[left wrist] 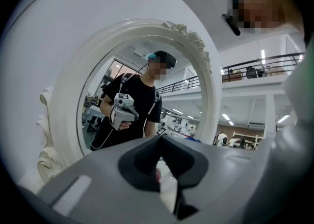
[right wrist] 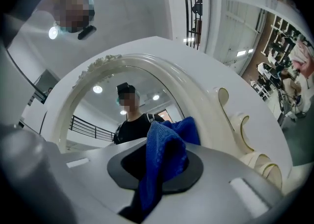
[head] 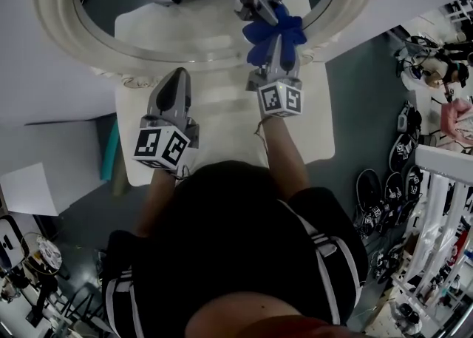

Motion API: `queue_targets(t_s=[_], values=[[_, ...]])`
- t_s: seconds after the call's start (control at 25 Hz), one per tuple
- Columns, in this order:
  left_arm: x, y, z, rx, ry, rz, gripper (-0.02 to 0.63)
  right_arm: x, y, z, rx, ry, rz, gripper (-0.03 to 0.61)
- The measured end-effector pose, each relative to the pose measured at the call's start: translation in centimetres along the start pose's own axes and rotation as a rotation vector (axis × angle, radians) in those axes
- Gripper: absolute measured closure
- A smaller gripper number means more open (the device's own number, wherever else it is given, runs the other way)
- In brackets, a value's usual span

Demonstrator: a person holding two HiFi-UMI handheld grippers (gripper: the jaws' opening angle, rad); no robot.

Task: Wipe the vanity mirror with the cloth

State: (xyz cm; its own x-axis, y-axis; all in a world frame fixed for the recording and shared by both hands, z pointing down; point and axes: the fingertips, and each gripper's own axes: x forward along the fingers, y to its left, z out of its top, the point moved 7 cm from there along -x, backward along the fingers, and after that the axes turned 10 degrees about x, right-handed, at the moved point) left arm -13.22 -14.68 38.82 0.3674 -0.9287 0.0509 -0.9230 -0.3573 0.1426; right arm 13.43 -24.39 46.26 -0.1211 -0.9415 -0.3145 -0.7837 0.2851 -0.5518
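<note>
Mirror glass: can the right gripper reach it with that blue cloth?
Probably yes: the right gripper, jaws shut on the cloth, sits at the lower rim of the mirror with nothing between.

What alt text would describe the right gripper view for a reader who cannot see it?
The right gripper is shut on a blue cloth, in front of an oval vanity mirror with an ornate white frame. The glass reflects a person in a black shirt.

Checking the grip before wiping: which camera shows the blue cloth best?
The right gripper view: the blue cloth fills the middle, pinched in the right gripper. The head view shows it smaller, bunched at the mirror. The left gripper view barely shows it.
</note>
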Motion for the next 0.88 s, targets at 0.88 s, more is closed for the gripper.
queue_targets(t_s=[0.88], values=[[-2.7,0.5,1.2,-0.026,-0.061,0.029,0.604,2.4,8.6,1.7,-0.091,-0.089,0.231,0.537]])
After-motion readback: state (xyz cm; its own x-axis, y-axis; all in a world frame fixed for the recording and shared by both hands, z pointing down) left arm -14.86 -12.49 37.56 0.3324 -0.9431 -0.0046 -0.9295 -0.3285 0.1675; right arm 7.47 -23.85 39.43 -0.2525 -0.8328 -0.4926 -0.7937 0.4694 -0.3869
